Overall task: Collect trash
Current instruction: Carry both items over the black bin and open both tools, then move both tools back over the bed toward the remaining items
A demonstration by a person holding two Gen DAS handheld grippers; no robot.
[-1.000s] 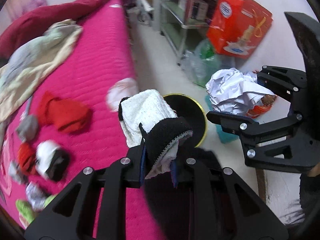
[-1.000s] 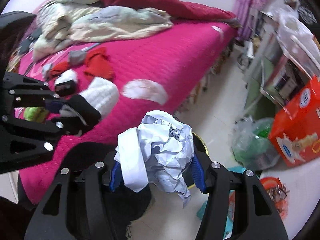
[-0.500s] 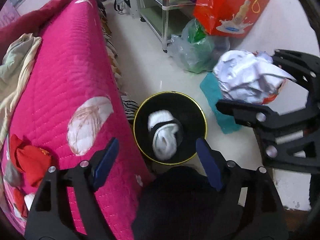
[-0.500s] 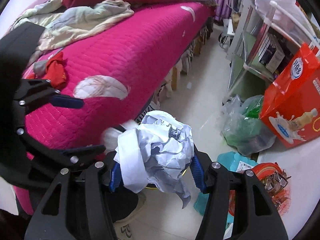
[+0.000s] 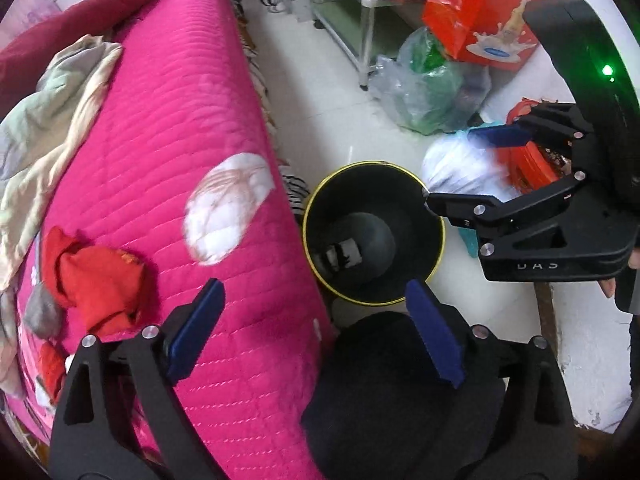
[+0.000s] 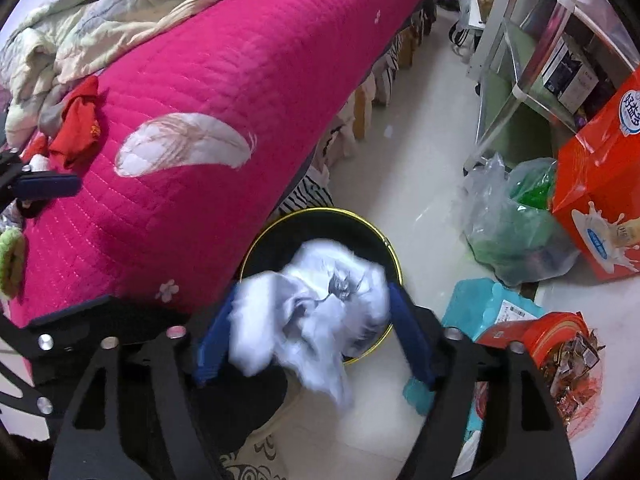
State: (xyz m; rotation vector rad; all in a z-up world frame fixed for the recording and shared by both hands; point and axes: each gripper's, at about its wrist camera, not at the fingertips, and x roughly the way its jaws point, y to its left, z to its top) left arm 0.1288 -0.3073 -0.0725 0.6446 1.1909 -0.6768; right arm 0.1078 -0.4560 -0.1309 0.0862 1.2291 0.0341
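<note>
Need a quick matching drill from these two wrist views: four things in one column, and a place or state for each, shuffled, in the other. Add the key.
Things
1. left tool
2. crumpled paper
3. black bin
4. red cloth

Places or states
A. lying on the pink bed cover
B. standing on the floor beside the bed, yellow rim
C. jaws wide apart, nothing between them
D. between the right tool's blue pads, above the bin

Pairs: 1-C, 2-D, 3-B, 4-A
</note>
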